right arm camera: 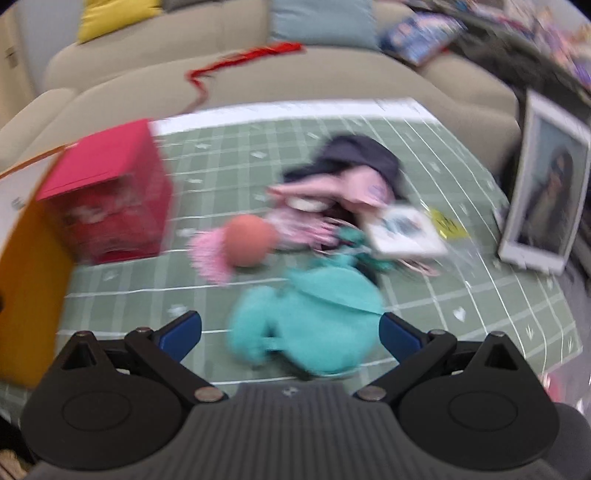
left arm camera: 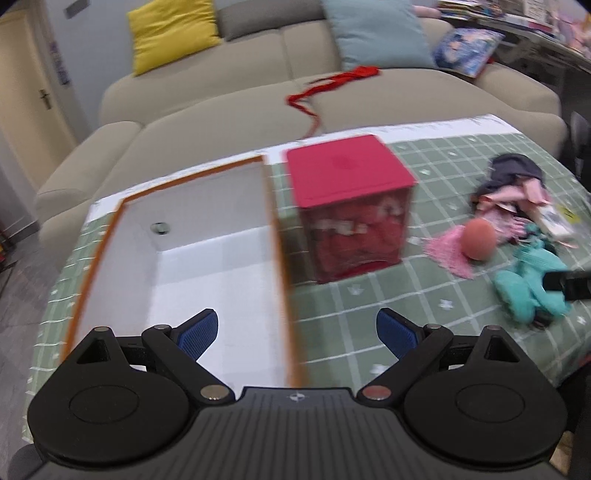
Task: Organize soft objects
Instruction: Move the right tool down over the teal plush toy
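Left wrist view, left to right: open white storage box with orange rim (left arm camera: 207, 258) on the table with green checked cloth (left arm camera: 369, 306), inside looks bare apart from a small dark hole in its far wall. Left claw (left arm camera: 297, 334) hovers over the box's near right edge, blue pads (left arm camera: 197, 334) spread wide, nothing between them. Just right of the box stands a red cube-shaped box with a flat lid (left arm camera: 347, 206), apart from the white box by a narrow strip of cloth. Further right, a pile of soft things: pink fringed cloth (left arm camera: 448, 253), orange-red ball (left arm camera: 479, 239) resting on it, dark and pink clothes (left arm camera: 511, 184) behind, teal fuzzy soft item (left arm camera: 524, 288) nearest the table's front edge. Black tip of the other claw touches or overlaps the teal item at far right, blur hides which. Beige sofa (left arm camera: 229, 122) behind the table with a yellow cushion (left arm camera: 171, 33), a light blue cushion (left arm camera: 380, 35) and a red ribbon (left arm camera: 332, 86).

Right wrist view, blurred: orange box wall (right arm camera: 33, 291) at far left, red cube box (right arm camera: 110, 195), then ball (right arm camera: 249, 240) on pink cloth (right arm camera: 208, 258). Right claw (right arm camera: 291, 334) spread wide, teal soft item (right arm camera: 310, 325) lying on the cloth between its 2 blue pads (right arm camera: 181, 334); contact unclear. White card (right arm camera: 404, 230) beside the clothes, framed picture (right arm camera: 543, 195) upright at far right.
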`<action>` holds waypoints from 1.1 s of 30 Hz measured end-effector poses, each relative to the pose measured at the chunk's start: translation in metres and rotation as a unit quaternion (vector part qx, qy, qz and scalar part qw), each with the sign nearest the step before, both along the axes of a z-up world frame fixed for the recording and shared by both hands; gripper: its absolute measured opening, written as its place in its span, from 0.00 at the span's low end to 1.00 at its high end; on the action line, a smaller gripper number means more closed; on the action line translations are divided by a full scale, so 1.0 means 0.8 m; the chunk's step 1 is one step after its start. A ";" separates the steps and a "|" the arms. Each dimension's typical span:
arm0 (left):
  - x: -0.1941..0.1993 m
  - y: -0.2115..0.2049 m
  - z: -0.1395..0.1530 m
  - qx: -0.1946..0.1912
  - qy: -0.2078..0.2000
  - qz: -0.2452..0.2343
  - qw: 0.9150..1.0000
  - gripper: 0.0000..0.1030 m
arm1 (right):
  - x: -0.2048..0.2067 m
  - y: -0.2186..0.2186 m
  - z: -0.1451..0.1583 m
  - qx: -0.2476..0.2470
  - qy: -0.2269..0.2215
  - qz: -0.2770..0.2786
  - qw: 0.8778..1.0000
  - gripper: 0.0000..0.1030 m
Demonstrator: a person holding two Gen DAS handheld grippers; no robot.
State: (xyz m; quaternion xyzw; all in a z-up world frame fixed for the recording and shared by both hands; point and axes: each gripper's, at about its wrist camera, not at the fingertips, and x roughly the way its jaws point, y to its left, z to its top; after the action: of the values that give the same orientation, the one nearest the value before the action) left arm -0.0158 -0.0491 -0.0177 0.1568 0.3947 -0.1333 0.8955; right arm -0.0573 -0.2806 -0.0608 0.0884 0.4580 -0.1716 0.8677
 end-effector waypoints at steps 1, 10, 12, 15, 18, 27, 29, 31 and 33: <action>0.000 -0.007 -0.003 -0.004 0.005 -0.009 1.000 1.00 | 0.001 -0.017 -0.006 0.007 0.006 -0.011 1.000 0.97; -0.003 -0.072 -0.031 -0.031 0.027 -0.095 0.995 1.00 | 0.015 -0.098 -0.059 0.107 0.043 -0.052 0.992 0.97; -0.005 -0.086 -0.036 -0.028 0.029 -0.108 0.993 1.00 | 0.020 -0.106 -0.066 0.140 0.041 -0.057 0.988 0.97; -0.002 -0.108 -0.048 -0.023 0.040 -0.123 0.991 1.00 | 0.031 -0.111 -0.076 0.175 0.038 -0.059 0.982 0.97; -0.002 -0.127 -0.055 -0.017 0.037 -0.144 0.989 1.00 | 0.039 -0.112 -0.080 0.186 0.040 -0.057 0.980 0.97; 0.000 -0.168 -0.047 -0.015 0.020 -0.182 0.983 1.00 | 0.058 -0.104 -0.083 0.178 0.043 -0.049 0.982 0.97; 0.002 -0.168 -0.042 -0.022 0.020 -0.185 0.982 1.00 | 0.060 -0.097 -0.083 0.163 0.044 -0.036 0.985 0.97; 0.004 -0.166 -0.037 -0.029 0.019 -0.185 0.982 1.00 | 0.062 -0.095 -0.084 0.155 0.043 -0.033 0.986 0.93; 0.007 -0.164 -0.033 -0.032 0.013 -0.184 0.982 1.00 | 0.062 -0.091 -0.083 0.138 0.046 -0.018 0.989 0.89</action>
State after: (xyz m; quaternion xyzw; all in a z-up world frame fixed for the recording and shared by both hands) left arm -0.0101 -0.1807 -0.0438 0.1966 0.3662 -0.3103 0.8549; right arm -0.0077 -0.3534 -0.1271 0.2072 0.5150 -0.1266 0.8221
